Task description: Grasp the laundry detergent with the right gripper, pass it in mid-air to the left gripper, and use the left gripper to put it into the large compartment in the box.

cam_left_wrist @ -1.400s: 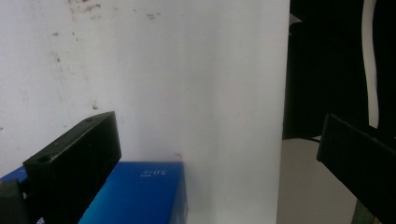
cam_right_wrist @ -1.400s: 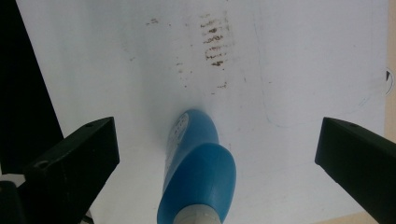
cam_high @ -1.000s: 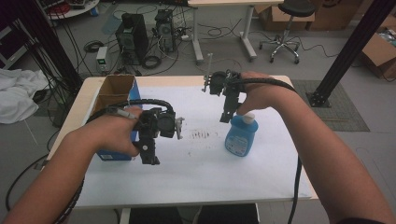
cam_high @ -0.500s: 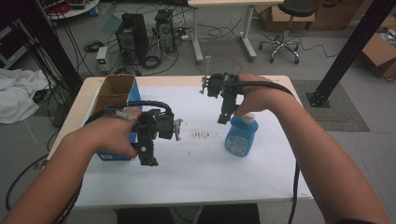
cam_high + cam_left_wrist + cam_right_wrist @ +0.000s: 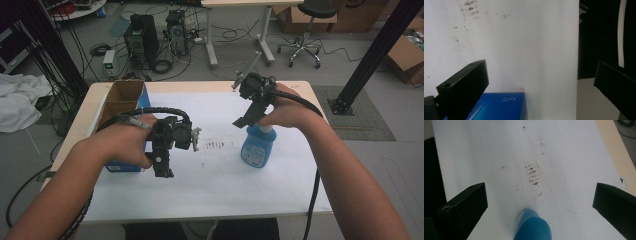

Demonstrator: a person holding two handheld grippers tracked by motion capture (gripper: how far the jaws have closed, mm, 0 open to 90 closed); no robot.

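Two forearms come in from the bottom edge of the high view and angle inward over the white table (image 5: 210, 195). Left hand (image 5: 125, 142) sits low and near, knuckles up, wrapped around the left gripper (image 5: 162, 167), which points down toward the tabletop; a ribbed black cable arcs over the back of it. In the left gripper view the two black jaws stand wide apart with nothing between them (bare white surface, plus the corner of the blue box below).

Blue box (image 5: 122, 107) stands open-topped just beside the left hand, on the table's left side, its brown cardboard flaps showing; its blue corner appears low in the left gripper view (image 5: 504, 106).

Mid-table: a patch of small dark smudges (image 5: 217, 145), seen again ahead of the right jaws (image 5: 532, 176).

Right hand (image 5: 287, 112) is raised farther out, wrist cocked, holding the right gripper (image 5: 244, 120) tilted down and leftward. Its jaws are spread wide, empty. Blue bottle (image 5: 257, 147) stands upright just below that hand, right of centre; its top shows blurred between the jaws but untouched (image 5: 532, 226).

Beyond the table: computer towers (image 5: 142, 35), tangled cables, a wheeled stool (image 5: 305, 30), cardboard boxes at the far right.
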